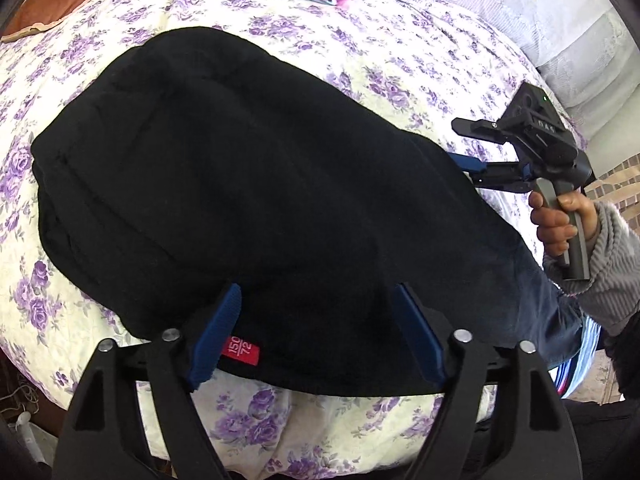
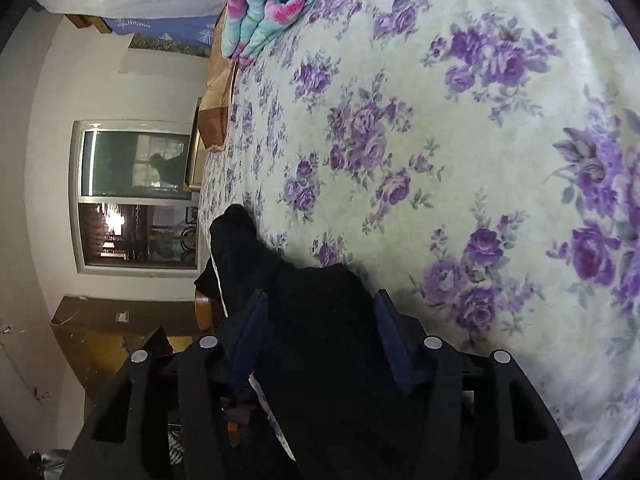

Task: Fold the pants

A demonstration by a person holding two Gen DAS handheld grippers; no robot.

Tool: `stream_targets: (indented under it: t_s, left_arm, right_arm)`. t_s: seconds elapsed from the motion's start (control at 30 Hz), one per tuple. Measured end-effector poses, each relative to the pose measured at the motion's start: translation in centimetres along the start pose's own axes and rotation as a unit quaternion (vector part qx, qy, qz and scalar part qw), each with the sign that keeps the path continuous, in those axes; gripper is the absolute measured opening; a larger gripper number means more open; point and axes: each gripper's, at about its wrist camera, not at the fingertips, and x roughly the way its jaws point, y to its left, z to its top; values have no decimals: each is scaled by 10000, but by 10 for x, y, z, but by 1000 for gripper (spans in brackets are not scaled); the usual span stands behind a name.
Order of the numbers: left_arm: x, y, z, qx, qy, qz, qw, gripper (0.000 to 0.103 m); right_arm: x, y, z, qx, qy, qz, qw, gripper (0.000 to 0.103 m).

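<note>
The left gripper [image 1: 316, 332] stands open over the near edge of the pants [image 1: 256, 200], its blue ribbed pads [image 1: 222, 332] wide apart and not pressing the cloth; a red size tag [image 1: 242, 354] shows just beside the left pad. The right gripper [image 2: 320, 344] has black cloth between its blue pads; whether they press on it I cannot tell. In the left view it reaches the far edge of the pants from the side, held by a hand [image 1: 560, 220] in a grey ribbed sleeve [image 1: 608, 268]. The pants lie on the bed [image 1: 380, 64] as a thick, soft black mound, already doubled over, with a rounded fold at the far end and a knitted or fleecy surface. The bedspread is cream with purple roses, slightly quilted and rumpled. At the head of the bed sits a folded quilt [image 2: 272, 4] in turquoise and pink, next to a brown patchwork cushion [image 1: 52, 4]. Beyond the bed edge, the right view shows a pale wall, a white-framed window [image 2: 136, 196] and a worn wooden cabinet [image 2: 120, 332].
</note>
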Motion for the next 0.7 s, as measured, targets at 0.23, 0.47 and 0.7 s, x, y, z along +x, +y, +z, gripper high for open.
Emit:
stream_targets:
  t_s: [0.23, 0.47, 0.7]
  left_arm:
    - [5, 2, -2, 212, 138, 17, 9997, 94]
    - [11, -3, 0, 286, 186, -10, 9994, 98]
    - [-8, -3, 3, 224, -87, 62, 9997, 98]
  right_arm:
    - [-3, 17, 3, -195, -418, -91, 9989, 3]
    - [0, 11, 1, -423, -864, -1301, 9868, 2]
    - [-33, 49, -39, -739, -2088, -2062, 9531, 6]
